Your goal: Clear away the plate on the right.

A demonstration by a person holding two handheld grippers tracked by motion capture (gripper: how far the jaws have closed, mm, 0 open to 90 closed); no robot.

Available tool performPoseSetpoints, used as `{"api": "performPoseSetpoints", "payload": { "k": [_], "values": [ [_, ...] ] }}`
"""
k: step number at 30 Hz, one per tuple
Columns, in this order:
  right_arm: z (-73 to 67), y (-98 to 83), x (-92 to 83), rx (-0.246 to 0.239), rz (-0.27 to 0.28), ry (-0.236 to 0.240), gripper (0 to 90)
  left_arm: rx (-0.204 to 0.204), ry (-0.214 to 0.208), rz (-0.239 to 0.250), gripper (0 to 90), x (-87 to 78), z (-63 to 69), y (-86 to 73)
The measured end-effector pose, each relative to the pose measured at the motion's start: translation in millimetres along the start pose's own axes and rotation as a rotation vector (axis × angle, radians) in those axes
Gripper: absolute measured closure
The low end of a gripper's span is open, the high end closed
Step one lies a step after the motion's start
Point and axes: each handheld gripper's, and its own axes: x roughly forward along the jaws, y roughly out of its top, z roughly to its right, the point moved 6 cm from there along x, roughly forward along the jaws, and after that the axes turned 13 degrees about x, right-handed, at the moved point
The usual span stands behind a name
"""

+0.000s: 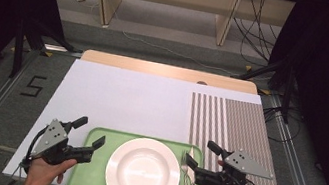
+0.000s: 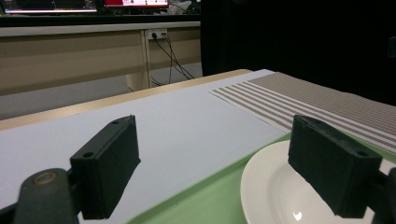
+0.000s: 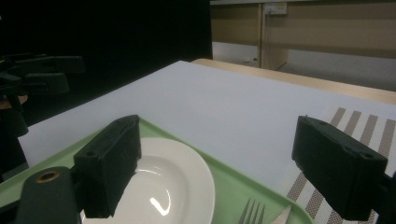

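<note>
While both grippers hover with fingers spread wide and empty, lower right gripper (image 1: pixel 201 155) squarely over fork (image 1: pixel 186 169), clear of plate (image 1: pixel 143 172).

Even overhead light, dark surroundings; a small glare spot on the plate (image 3: pixel 156 204) (gripper views look dimmer, slightly soft).
</note>
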Motion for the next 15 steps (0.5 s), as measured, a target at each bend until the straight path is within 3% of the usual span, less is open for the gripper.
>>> {"api": "performPoseSetpoints", "payload": {
  "k": [12, 15],
  "values": [
    [3.2, -0.4, -10.2, 0.012, 0.039, -0.051, 15.5, -0.001, 0.0, 0.002, 16.0, -0.3, -0.1, -0.1],
    [5.5, -1.4, -14.5, 0.005, 0.035, -0.092, 15.4, 0.0, 0.0, 0.001, 15.9, -0.1, -0.2, -0.2]
  ]
}}
